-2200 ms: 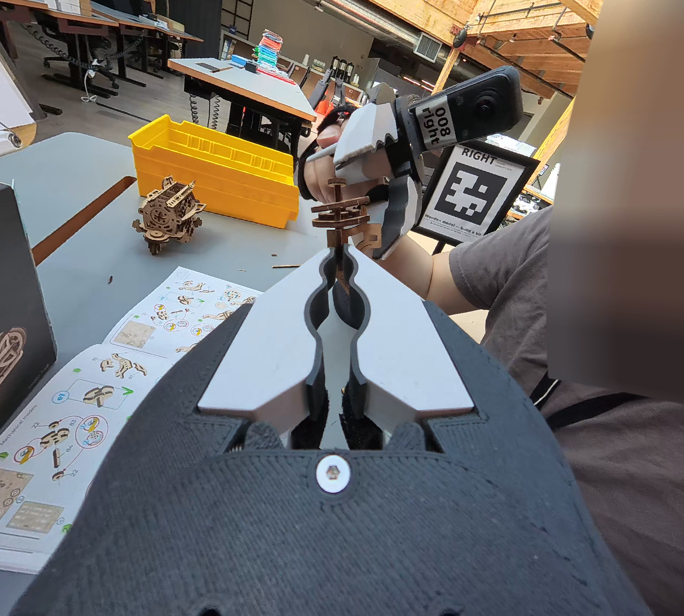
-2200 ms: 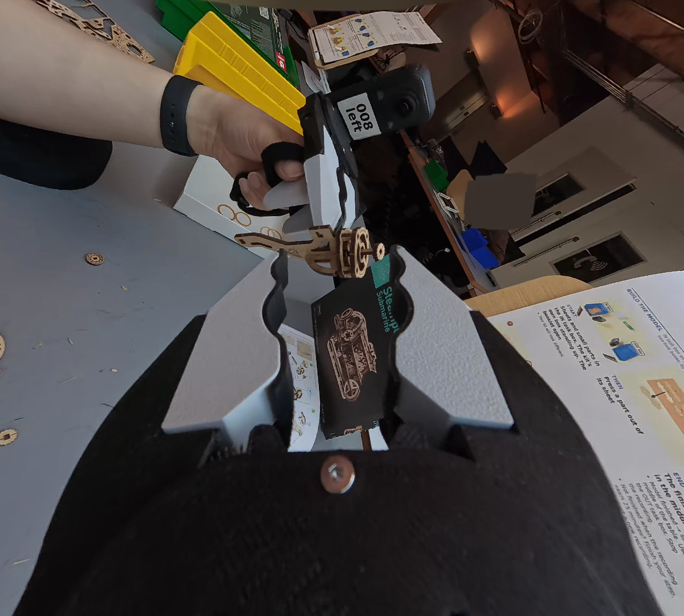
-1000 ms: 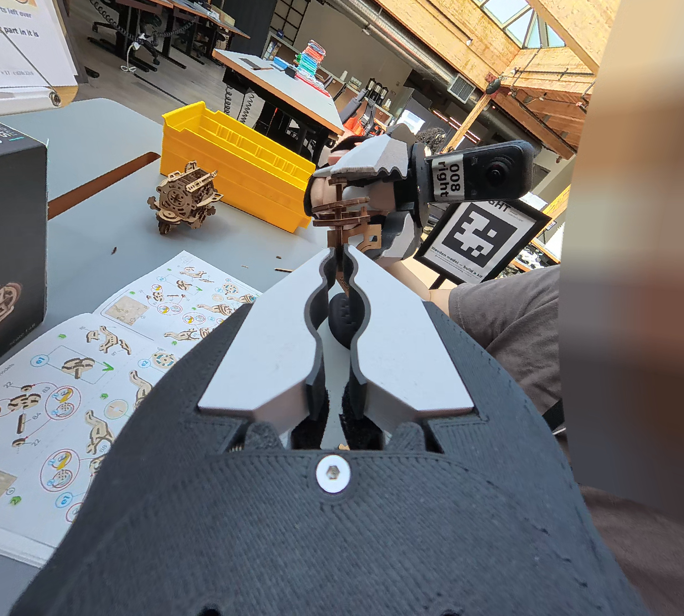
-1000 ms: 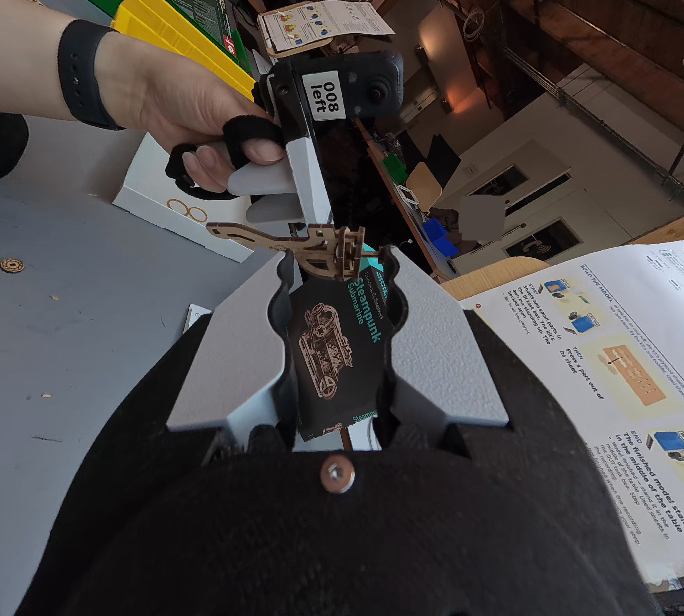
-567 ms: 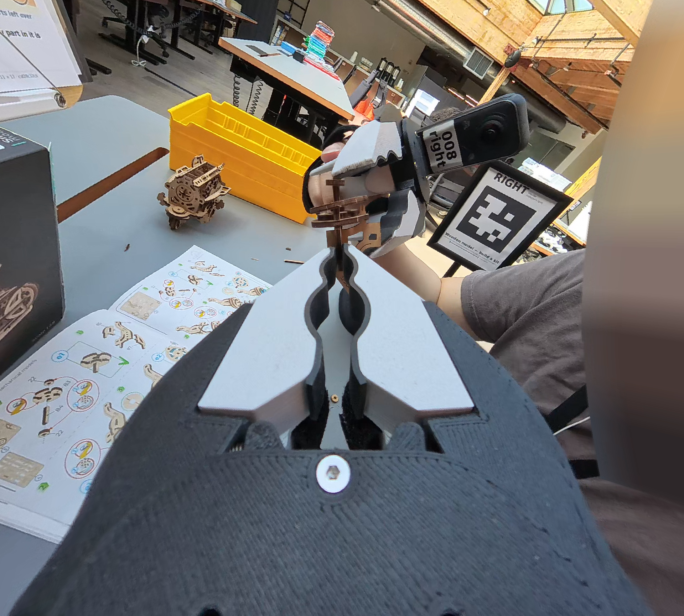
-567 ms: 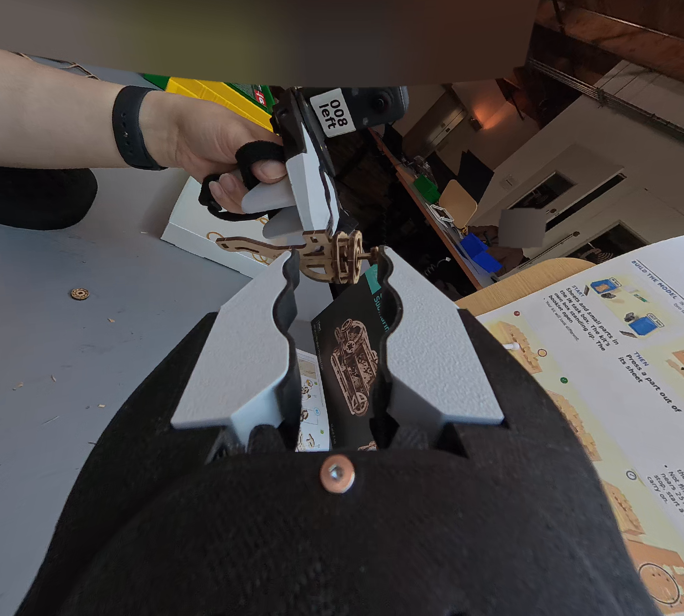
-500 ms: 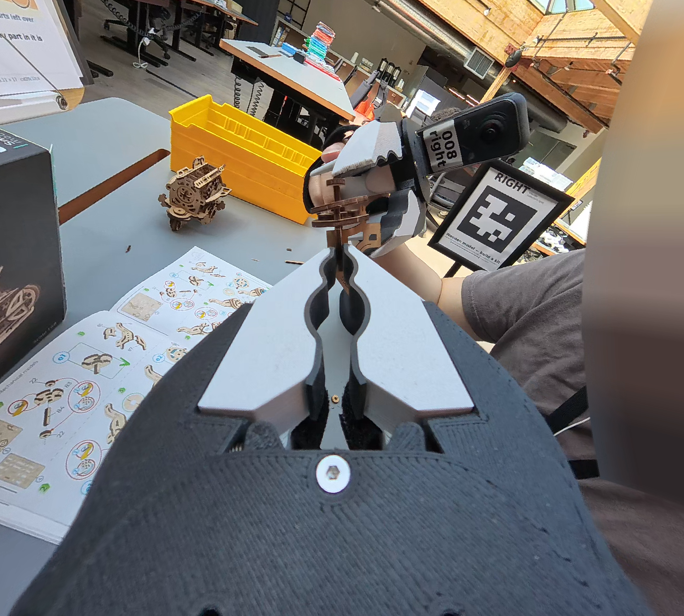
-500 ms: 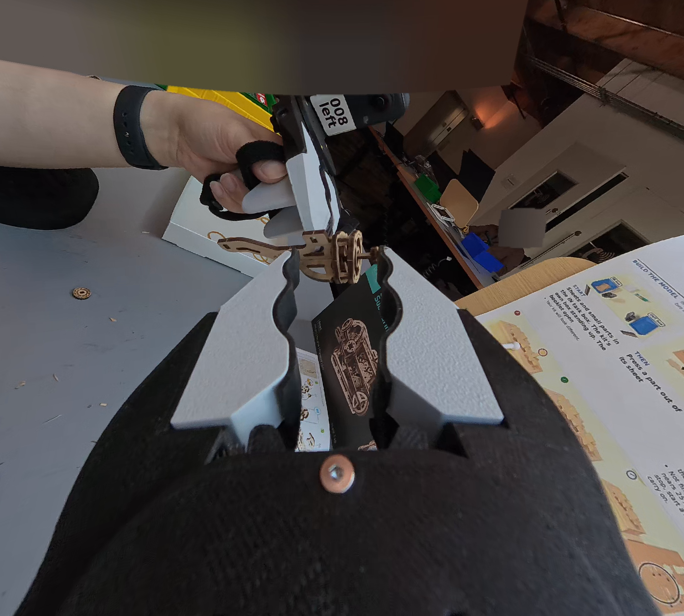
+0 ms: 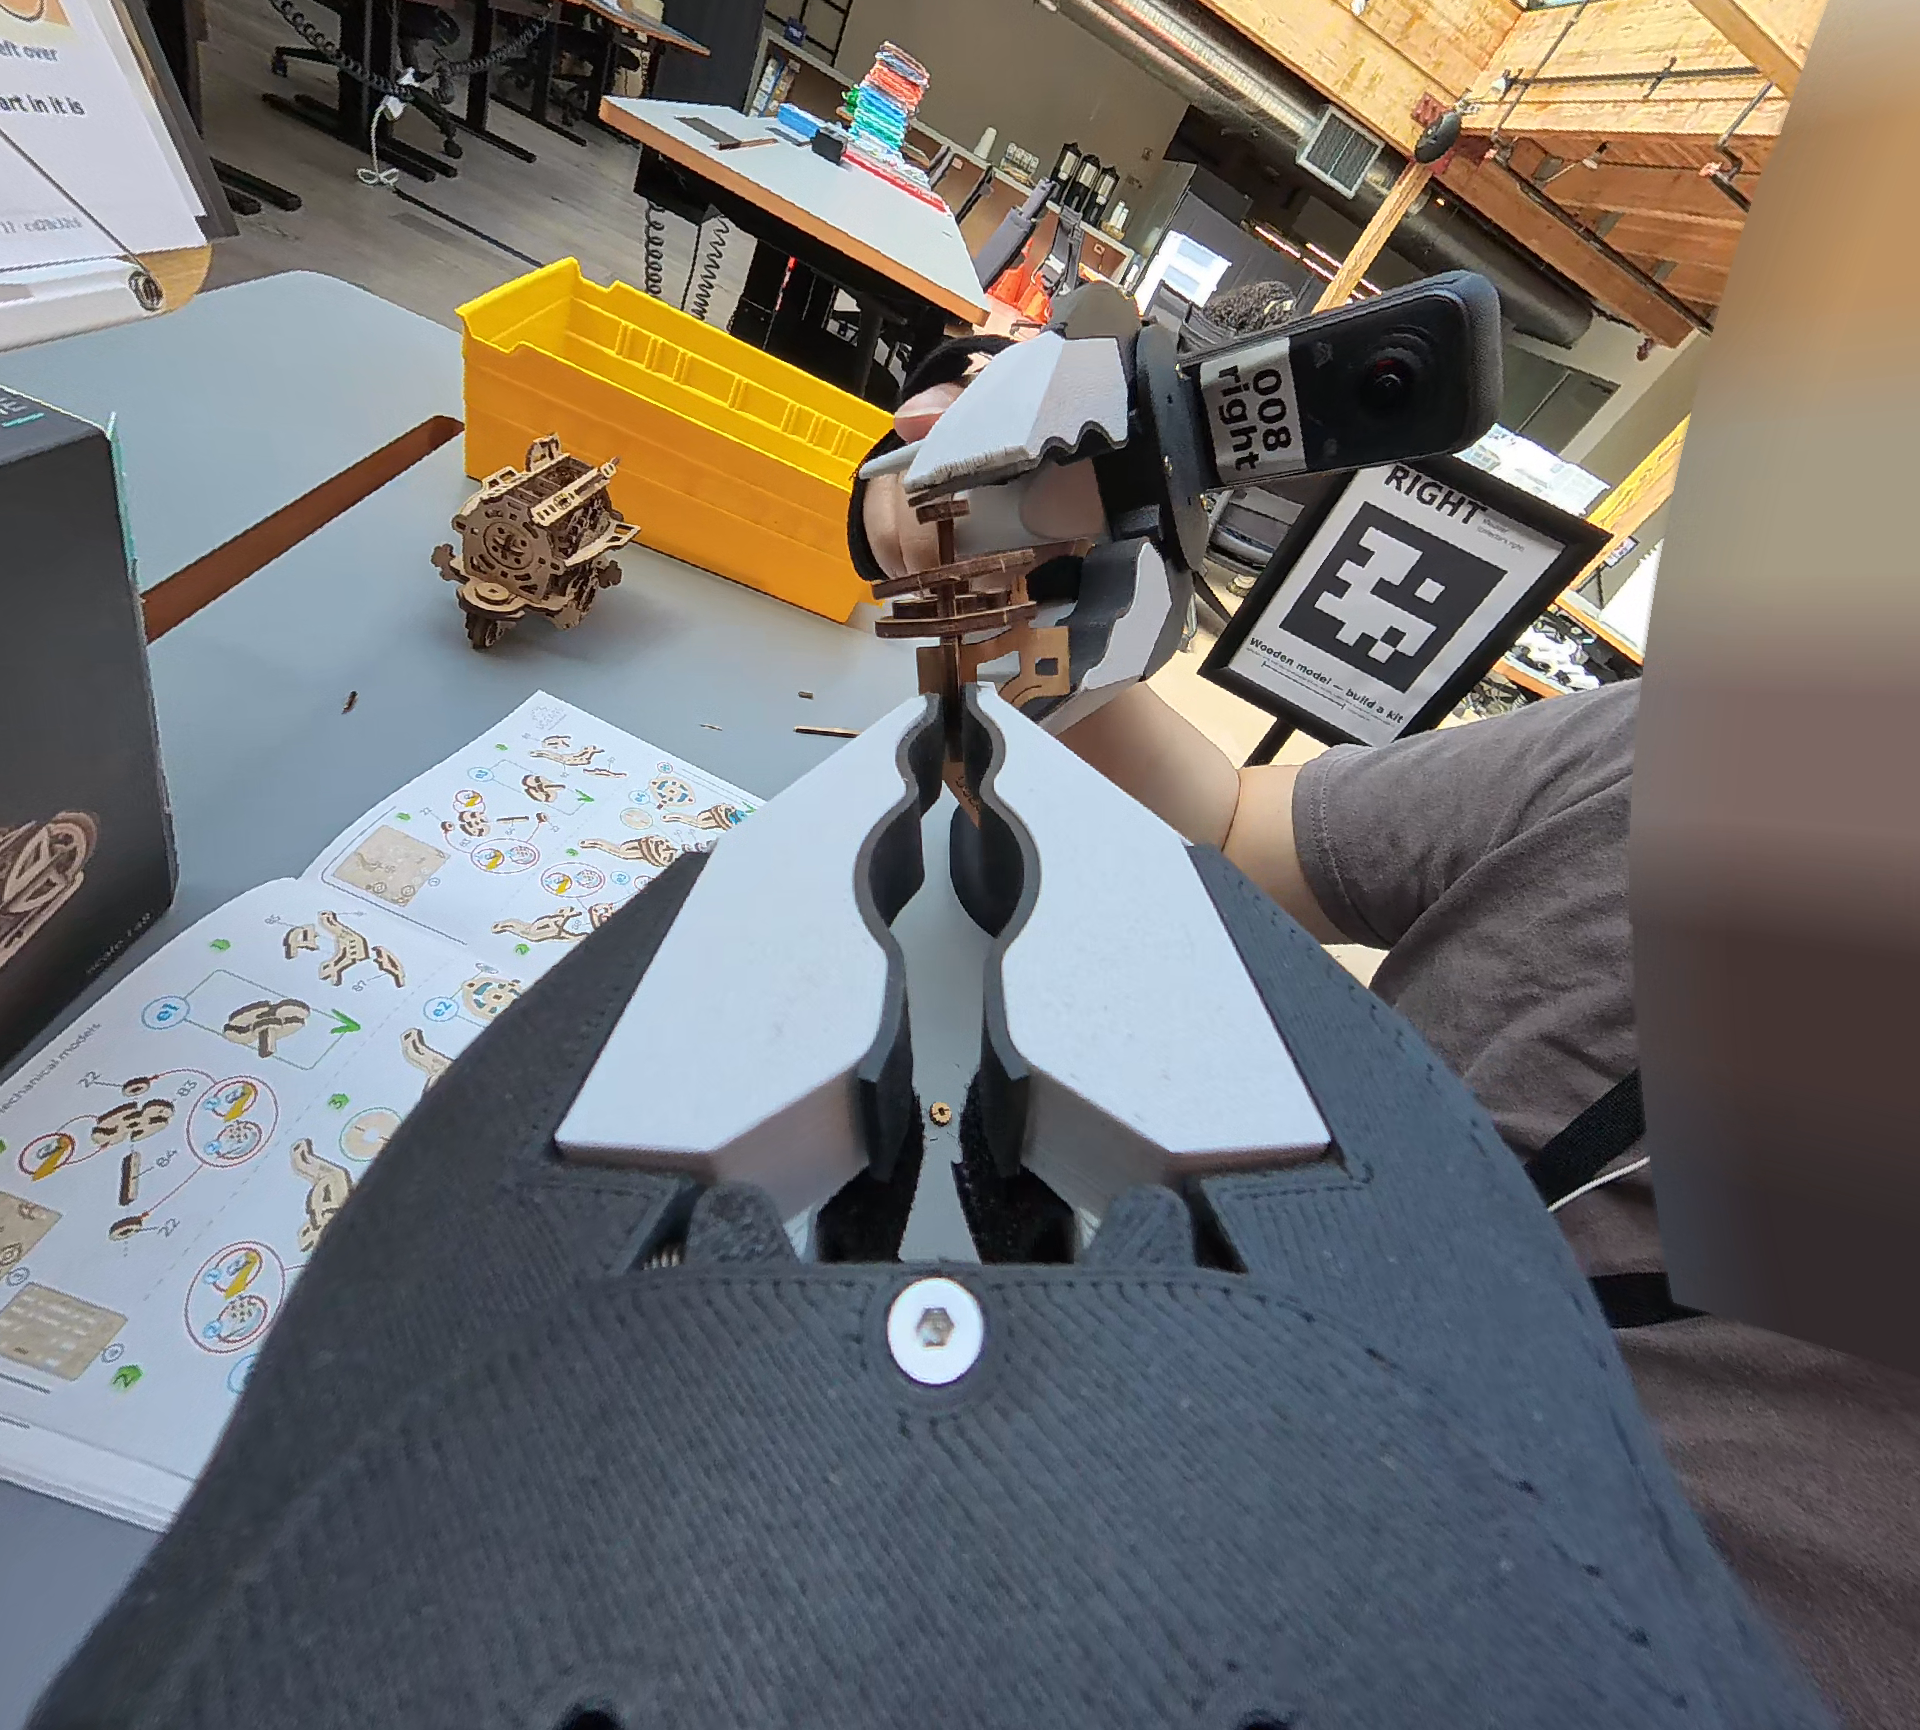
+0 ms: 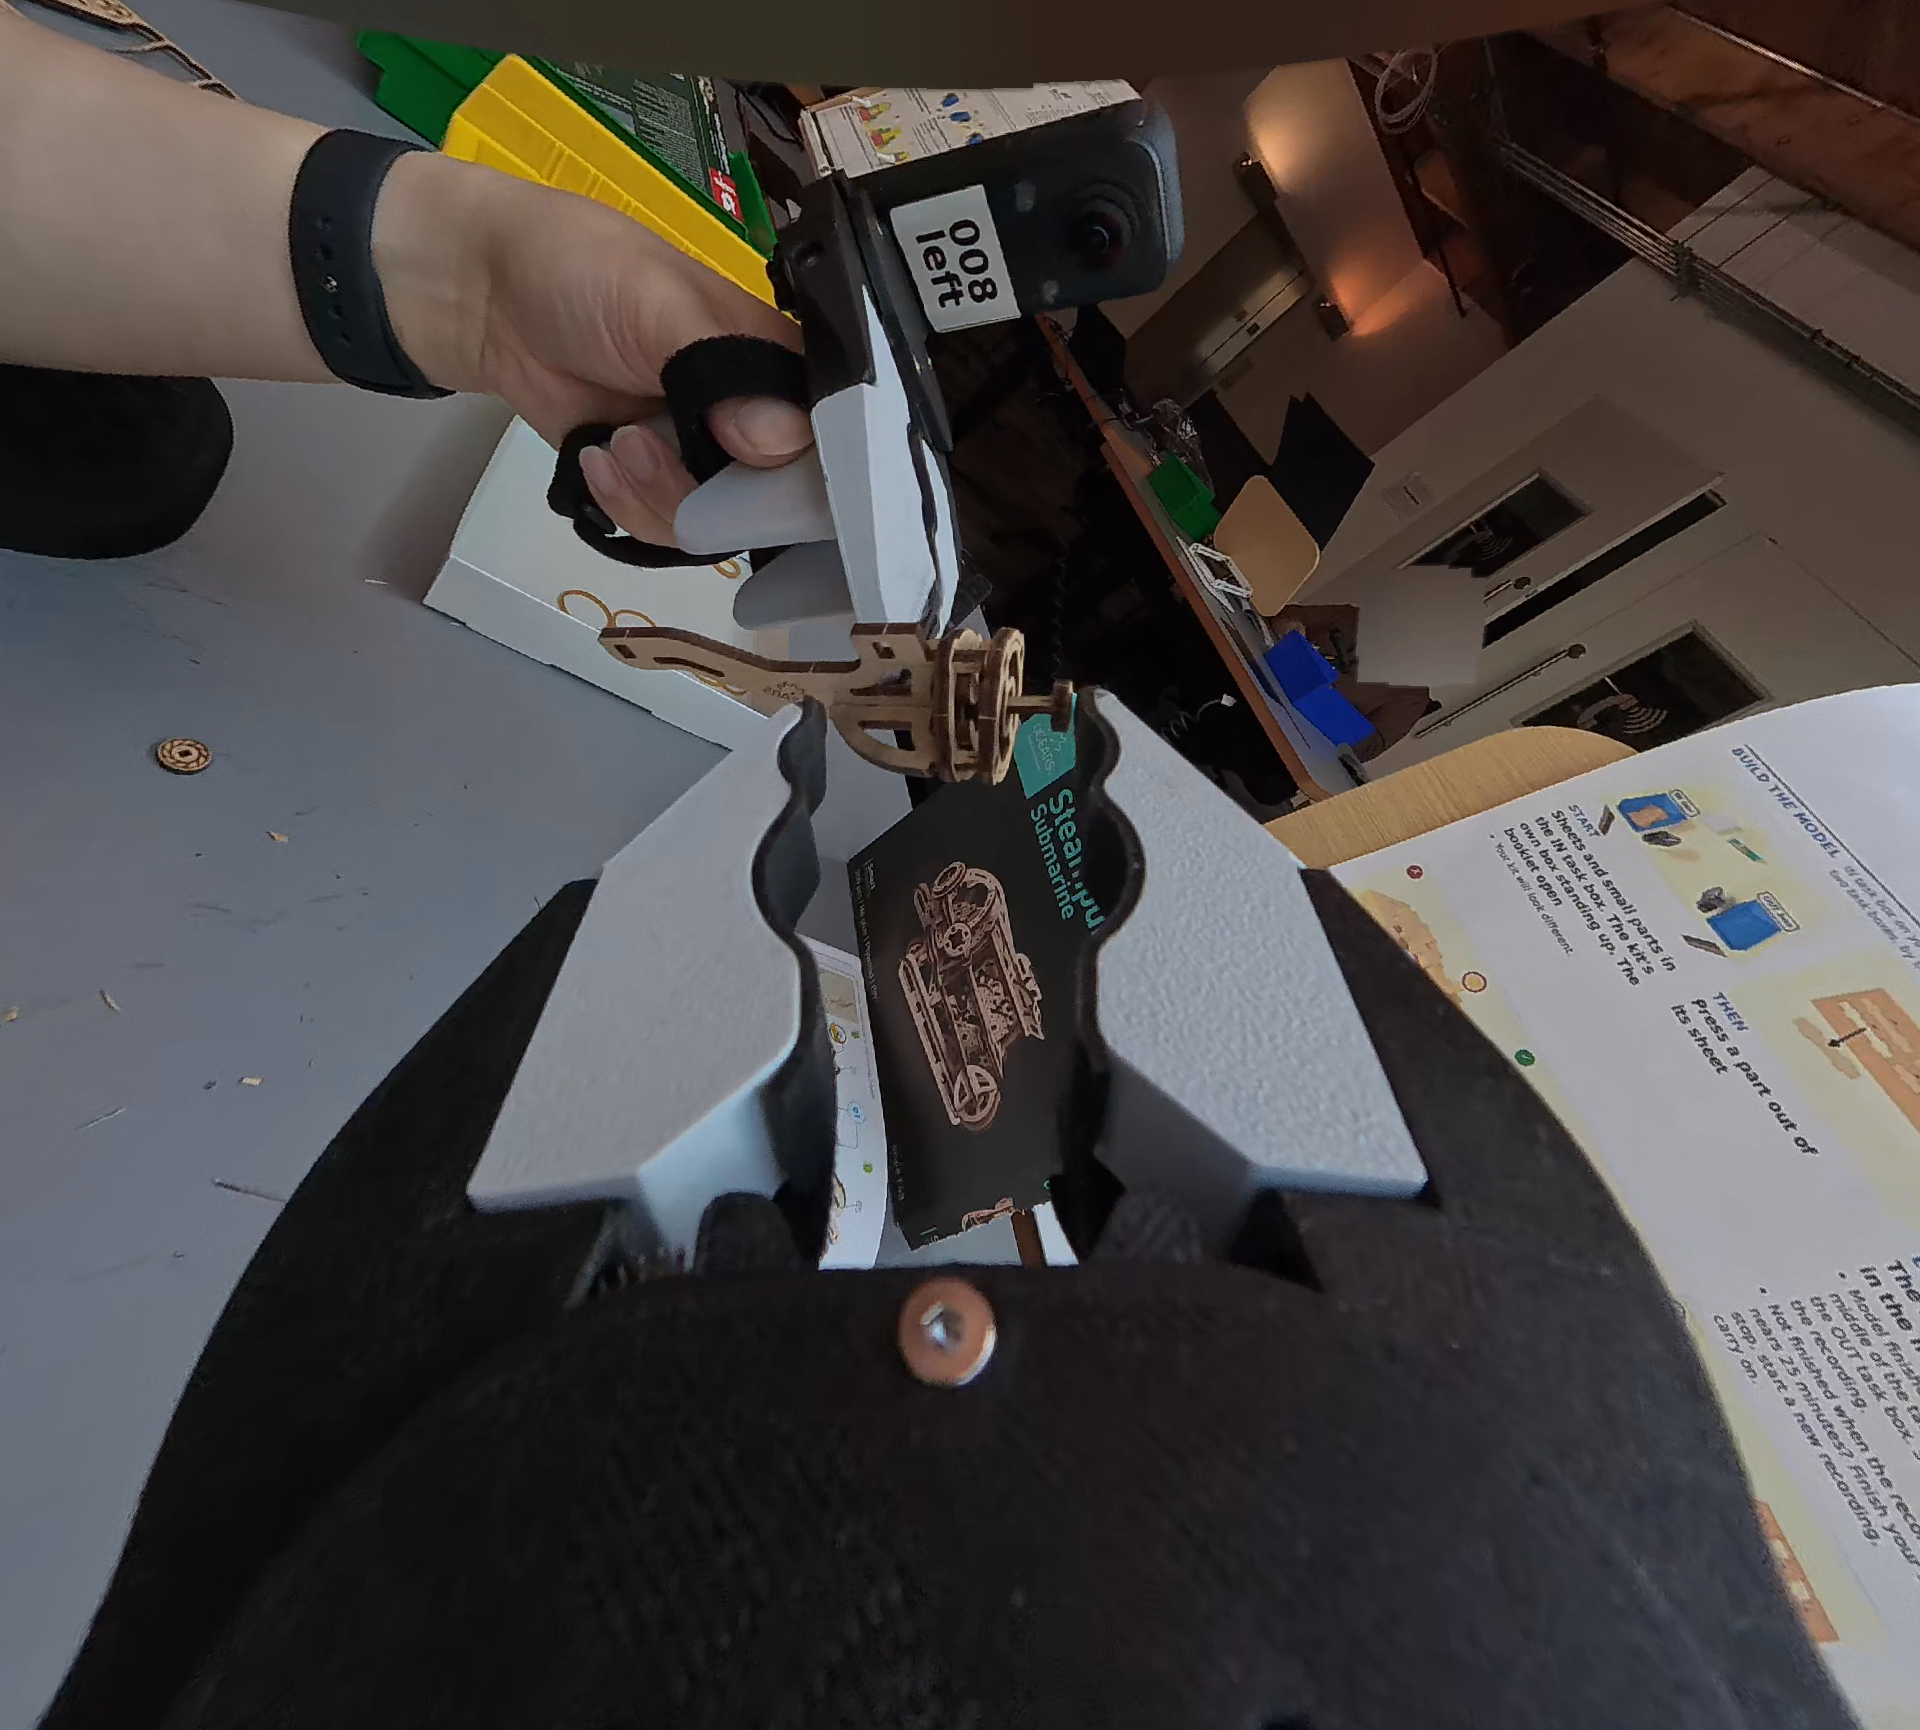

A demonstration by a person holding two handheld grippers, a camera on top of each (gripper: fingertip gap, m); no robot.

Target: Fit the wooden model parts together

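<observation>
Left tongs point(image 9: 948, 716) still clamping the wooden sub-assembly point(image 9: 951, 584) mid-air above the surface point(image 9: 312, 693); right tongs point(image 10: 940, 724), jaws apart, straddling it, barely shifting vs a sec ago — prob. still aligning, fit not done.

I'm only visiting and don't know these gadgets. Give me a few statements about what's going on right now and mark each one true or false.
1. The left gripper is shut on the wooden sub-assembly. True.
2. The right gripper is shut tight. False: its jaws stand apart around the sub-assembly.
3. A finished wooden model sits inside the yellow bin. False: it stands on the table beside the bin.
4. An instruction booklet lies open on the table. True.
</observation>
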